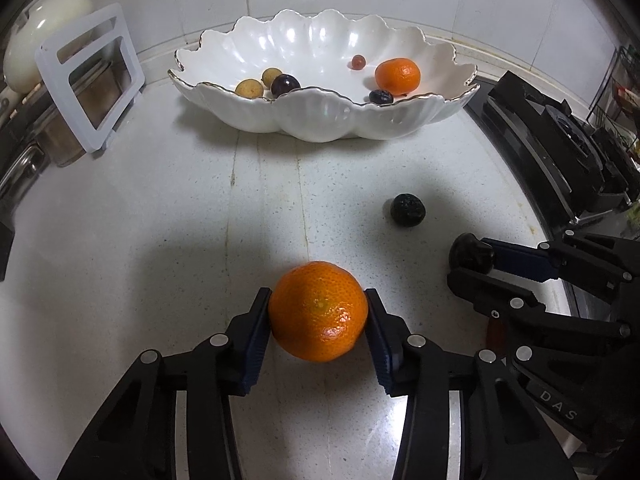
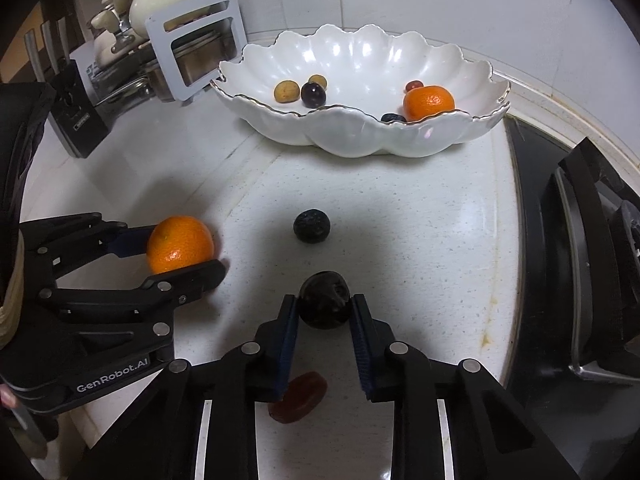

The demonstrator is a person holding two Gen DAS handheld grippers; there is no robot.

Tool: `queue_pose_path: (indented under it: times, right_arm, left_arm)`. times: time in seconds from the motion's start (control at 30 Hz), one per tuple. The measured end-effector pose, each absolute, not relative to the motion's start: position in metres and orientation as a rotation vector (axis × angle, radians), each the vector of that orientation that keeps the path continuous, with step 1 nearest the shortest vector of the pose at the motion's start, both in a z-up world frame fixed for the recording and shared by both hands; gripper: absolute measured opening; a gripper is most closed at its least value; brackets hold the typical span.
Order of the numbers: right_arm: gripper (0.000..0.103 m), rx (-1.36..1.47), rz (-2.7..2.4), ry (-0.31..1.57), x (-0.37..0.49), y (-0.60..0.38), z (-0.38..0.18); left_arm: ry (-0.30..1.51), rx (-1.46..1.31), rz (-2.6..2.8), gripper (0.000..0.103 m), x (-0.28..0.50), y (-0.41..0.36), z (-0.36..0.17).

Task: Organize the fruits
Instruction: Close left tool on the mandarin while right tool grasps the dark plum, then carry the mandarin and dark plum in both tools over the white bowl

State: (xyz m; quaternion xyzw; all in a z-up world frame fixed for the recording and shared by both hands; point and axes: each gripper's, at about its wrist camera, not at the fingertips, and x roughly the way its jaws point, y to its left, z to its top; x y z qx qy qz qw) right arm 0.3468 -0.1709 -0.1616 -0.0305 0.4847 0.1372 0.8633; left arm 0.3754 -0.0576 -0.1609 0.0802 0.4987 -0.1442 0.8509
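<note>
Bench (image 2: 420, 208): white speckled stone, a faint seam running front to back.
Bowl (image 2: 360, 136): white scalloped dish with a gilt rim, at the back of the bench near the wall.
Tangerine (image 1: 318, 311): on the bench at the front left.
Dark fruit (image 2: 312, 226): alone mid-bench, apart from the others.
Second dark fruit (image 2: 325, 299): just in front of the first.
Red-brown fruit (image 2: 298, 397): flat, nearest the front edge.
Rack (image 1: 90, 84): white-framed, back left.
Hob (image 2: 580, 280): black, along the right side.
</note>
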Motion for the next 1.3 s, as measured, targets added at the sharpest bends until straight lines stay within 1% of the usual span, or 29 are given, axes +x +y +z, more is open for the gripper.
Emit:
queue_pose_path:
  times: [0.2,0.43,0.87,1.3]
  right_arm:
    - [0.028,-0.056,0.277,1.005,0.344,-0.173,-0.159]
    - [0.028,-0.035,0.266,0.963,0.334,-0.182,-0.142]
    - [0.028,-0.025,0.250,0.822,0.317,-0.193,-0.087]
    - [0.028,-0.031,0.227,0.687,0.323,-0.198,-0.040]
  left_arm:
    - [1.032,0.169,-0.298,0.043,0.372,-0.057,-0.156]
    - [0.966,0.168,-0.286,0.043,0.357,-0.057,-0.132]
    - [0.817,0.144,-0.299,0.043,0.336,-0.056,-0.076]
    - [0.685,0.143,-0.288,0.043,0.344,-0.060,-0.031]
